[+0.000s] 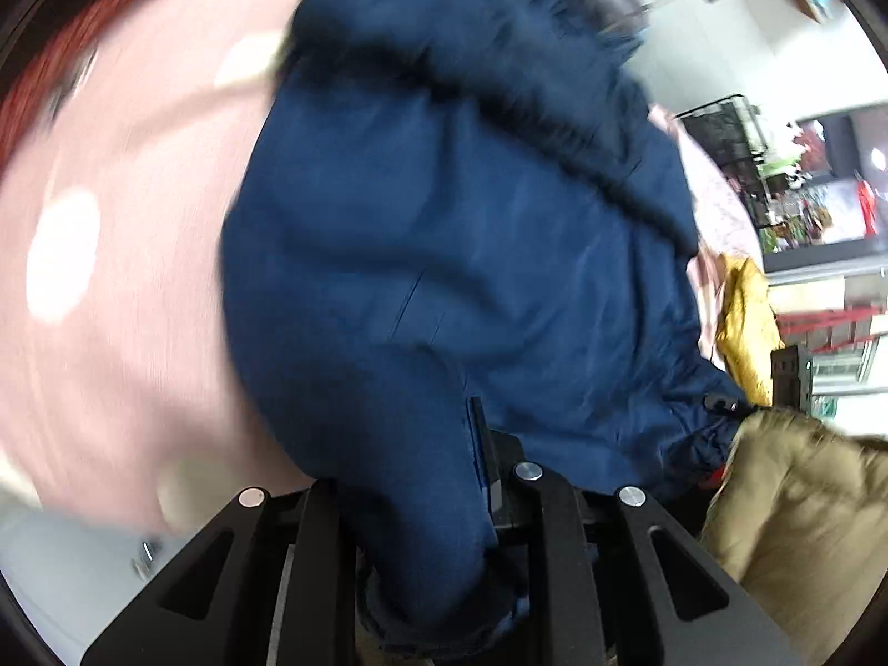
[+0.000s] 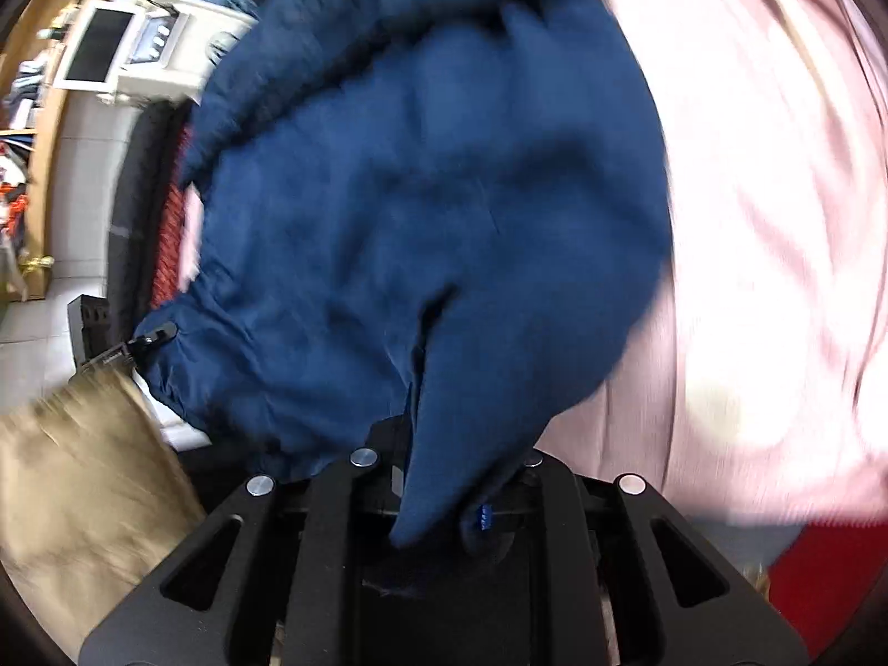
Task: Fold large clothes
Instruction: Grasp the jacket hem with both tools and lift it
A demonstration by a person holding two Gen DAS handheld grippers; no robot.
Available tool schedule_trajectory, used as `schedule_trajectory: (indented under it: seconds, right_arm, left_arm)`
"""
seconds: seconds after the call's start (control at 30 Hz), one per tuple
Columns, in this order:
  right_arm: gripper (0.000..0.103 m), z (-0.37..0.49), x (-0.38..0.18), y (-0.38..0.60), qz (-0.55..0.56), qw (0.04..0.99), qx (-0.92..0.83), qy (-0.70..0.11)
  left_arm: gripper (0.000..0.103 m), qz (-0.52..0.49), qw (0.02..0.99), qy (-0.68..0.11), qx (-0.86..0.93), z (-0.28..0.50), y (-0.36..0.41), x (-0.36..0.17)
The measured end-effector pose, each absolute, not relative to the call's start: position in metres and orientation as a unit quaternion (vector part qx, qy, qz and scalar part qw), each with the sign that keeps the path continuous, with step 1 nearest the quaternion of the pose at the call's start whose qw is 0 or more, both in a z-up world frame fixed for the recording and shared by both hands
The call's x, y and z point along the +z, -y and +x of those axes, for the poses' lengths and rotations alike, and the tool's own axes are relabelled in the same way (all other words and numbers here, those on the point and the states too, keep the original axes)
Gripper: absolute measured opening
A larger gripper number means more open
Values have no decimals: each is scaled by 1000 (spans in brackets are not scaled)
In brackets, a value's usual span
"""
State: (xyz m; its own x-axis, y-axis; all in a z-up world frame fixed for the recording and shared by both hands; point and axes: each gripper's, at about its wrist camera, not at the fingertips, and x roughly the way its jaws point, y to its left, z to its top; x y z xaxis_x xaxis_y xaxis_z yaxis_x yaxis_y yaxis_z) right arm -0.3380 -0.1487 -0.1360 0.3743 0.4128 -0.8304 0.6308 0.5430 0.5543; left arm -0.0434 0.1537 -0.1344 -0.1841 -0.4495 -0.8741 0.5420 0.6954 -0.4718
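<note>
A large navy blue jacket (image 1: 444, 233) fills both views and hangs over a pink bedsheet (image 1: 127, 255). My left gripper (image 1: 477, 477) is shut on a fold of the jacket, and the cloth hides its fingertips. In the right wrist view the jacket (image 2: 444, 211) bunches toward the camera. My right gripper (image 2: 444, 477) is shut on another fold of it, with the fingertips also buried in cloth. A drawcord toggle (image 2: 150, 336) shows at the jacket's hem. Both views are motion-blurred.
A tan padded garment (image 1: 805, 521) lies at the lower right of the left view and at the lower left of the right view (image 2: 77, 488). A yellow garment (image 1: 746, 327) lies beyond it. A white cabinet with a monitor (image 2: 105, 50) stands at the far left.
</note>
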Motion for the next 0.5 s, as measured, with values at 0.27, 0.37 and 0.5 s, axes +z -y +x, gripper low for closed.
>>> schedule_trajectory:
  seconds: [0.27,0.37,0.5]
  right_arm:
    - [16,-242,-101,248,485,736,-112,-459]
    - [16,-226,-100,295,536,721,-138,-417]
    - [16,-216,-109,349,612,683,-158,-367]
  left_arm:
    - [17,52,698,-611,-369,64,-57,-108]
    - [18,17,718,-610,-334,111,-43,-100]
    - [21,-36,712,-626,-316,153,-20,-93]
